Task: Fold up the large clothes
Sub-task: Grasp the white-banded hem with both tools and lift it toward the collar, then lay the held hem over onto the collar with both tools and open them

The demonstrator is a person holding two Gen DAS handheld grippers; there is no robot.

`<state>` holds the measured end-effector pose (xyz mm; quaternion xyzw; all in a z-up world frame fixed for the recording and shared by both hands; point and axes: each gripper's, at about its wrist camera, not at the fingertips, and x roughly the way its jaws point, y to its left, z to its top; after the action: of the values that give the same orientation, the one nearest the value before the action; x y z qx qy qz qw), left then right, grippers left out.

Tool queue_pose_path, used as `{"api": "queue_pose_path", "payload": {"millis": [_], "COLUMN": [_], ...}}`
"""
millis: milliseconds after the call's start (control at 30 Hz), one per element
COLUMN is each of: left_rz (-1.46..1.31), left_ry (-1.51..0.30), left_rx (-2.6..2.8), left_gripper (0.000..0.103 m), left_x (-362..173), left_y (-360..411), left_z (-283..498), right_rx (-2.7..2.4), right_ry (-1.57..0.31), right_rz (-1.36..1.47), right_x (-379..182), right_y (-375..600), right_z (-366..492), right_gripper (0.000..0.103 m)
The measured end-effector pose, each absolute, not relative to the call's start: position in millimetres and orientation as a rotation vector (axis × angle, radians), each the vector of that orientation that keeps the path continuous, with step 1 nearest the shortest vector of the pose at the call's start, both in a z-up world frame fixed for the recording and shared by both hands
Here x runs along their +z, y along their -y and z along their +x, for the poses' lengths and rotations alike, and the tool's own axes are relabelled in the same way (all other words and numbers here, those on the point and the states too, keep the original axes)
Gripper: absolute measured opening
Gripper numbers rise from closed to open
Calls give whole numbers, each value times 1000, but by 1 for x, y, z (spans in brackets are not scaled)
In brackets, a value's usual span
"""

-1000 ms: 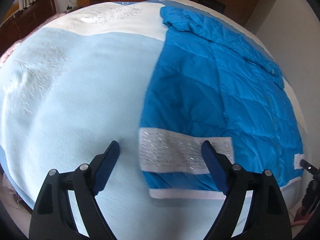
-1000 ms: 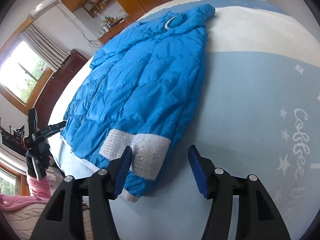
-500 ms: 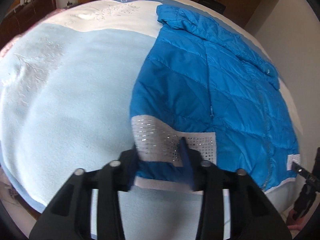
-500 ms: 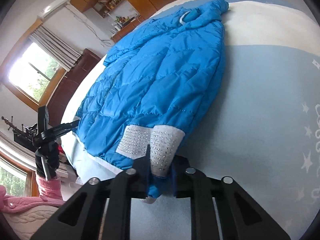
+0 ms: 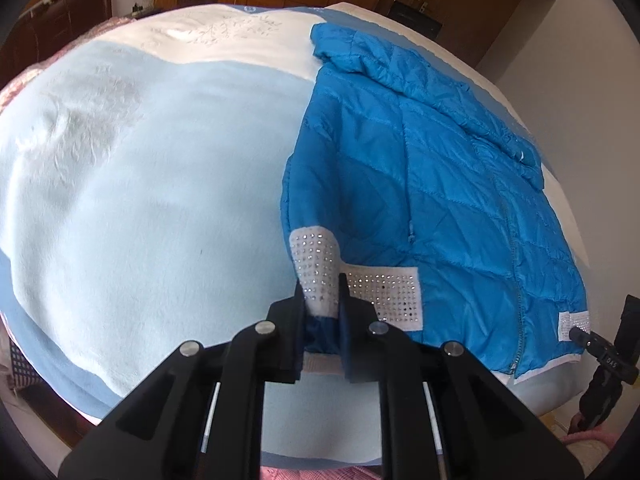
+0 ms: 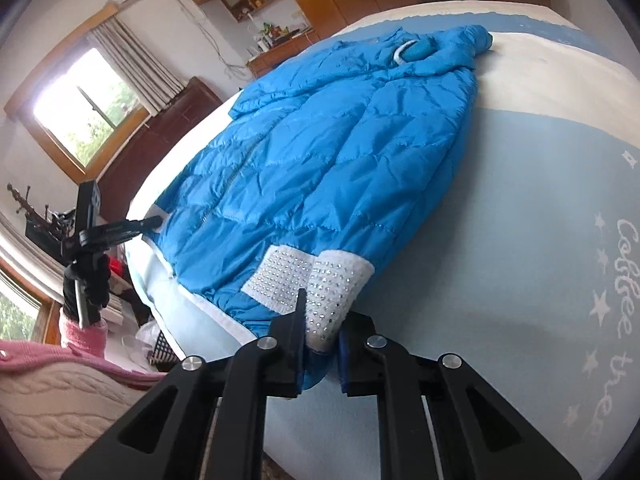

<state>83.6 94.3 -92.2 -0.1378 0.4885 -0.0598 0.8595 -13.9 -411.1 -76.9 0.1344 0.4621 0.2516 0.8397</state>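
**Observer:** How far along are you with the fold?

**Me:** Barely begun, I judge. The blue puffer jacket (image 6: 332, 176) lies spread flat and zipped on the bed (image 5: 160, 208), hood toward the far edge, hem at the near edge. No part of the body is folded over yet; both sleeves, as far as I can see, lie along its sides. All I have is the first grip, so every fold is still to do.

**Observer:** What is each claw holding?

**Me:** The left claw (image 5: 320, 320) has just been closing and is now clamped on the studded white cuff (image 5: 316, 268) of one sleeve, at the jacket's side toward the bed's open middle. The cuff bunches up between the blue pads, with some blue sleeve fabric pinched below it. The right claw (image 6: 320, 344) has also just been closing; it pinches the other studded cuff (image 6: 336, 300), the jaws nearly together with the white band standing up between them.

**Observer:** And the hands' pose?

**Me:** Both claws point steeply down at the near edge of the bed, one at each lower corner of the jacket. From the right view I see the left claw out at the far side by the hem, held by a gloved hand (image 6: 86, 284) with a pink sleeve
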Motion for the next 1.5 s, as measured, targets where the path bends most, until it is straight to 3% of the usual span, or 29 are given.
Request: {"api": "queue_pose_path", "payload": {"millis": [200, 400, 900, 1500], "left_rz": [-372, -455, -602, -512], "left_ry": [-1003, -877, -754, -819], "left_rx": [-168, -285, -444, -370], "left_gripper": [11, 10, 10, 10], "left_x": [-94, -48, 33, 13], "left_y": [-102, -103, -87, -43], "left_z": [94, 107, 270, 427], "right_rx": [555, 622, 556, 467], "right_ry": [-981, -903, -832, -924], "right_rz": [322, 331, 426, 553], "right_x": [-75, -29, 63, 25], "right_y": [418, 423, 461, 491], "right_z": [-1, 18, 144, 303], "right_gripper": [11, 11, 10, 10]}}
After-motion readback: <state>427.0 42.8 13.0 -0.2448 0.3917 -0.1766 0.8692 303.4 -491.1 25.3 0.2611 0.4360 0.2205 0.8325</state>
